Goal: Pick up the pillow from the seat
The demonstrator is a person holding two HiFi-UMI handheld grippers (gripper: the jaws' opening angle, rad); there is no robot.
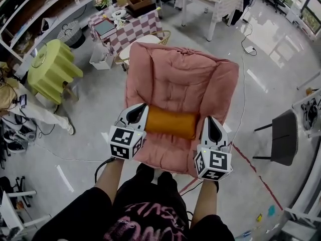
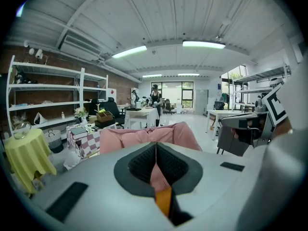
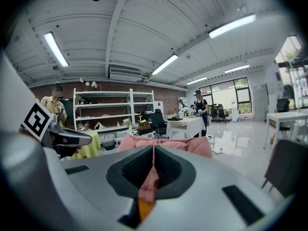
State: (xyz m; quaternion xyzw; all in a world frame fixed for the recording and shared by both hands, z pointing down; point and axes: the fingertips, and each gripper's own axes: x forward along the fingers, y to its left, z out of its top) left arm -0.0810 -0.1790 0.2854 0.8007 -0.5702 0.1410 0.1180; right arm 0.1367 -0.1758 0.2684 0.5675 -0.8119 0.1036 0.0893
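Pink seat (image 1: 181, 77) holds one orange pillow (image 1: 170, 122).

one orange pillow (image 1: 170, 122), one pink armchair (image 1: 181, 77), two grippers (image 1: 142, 107) (image 1: 210, 120)

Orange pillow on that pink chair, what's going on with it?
A person holds a pair of tongs in each hand over a pink cushioned chair. An orange roll-shaped pillow lies across the seat. The left tongs sit at one end of it and the right tongs at the other. Both are closed. The pillow looks to be resting on the seat, not yet lifted. Whether the tongs pinch its fabric is hard to tell.
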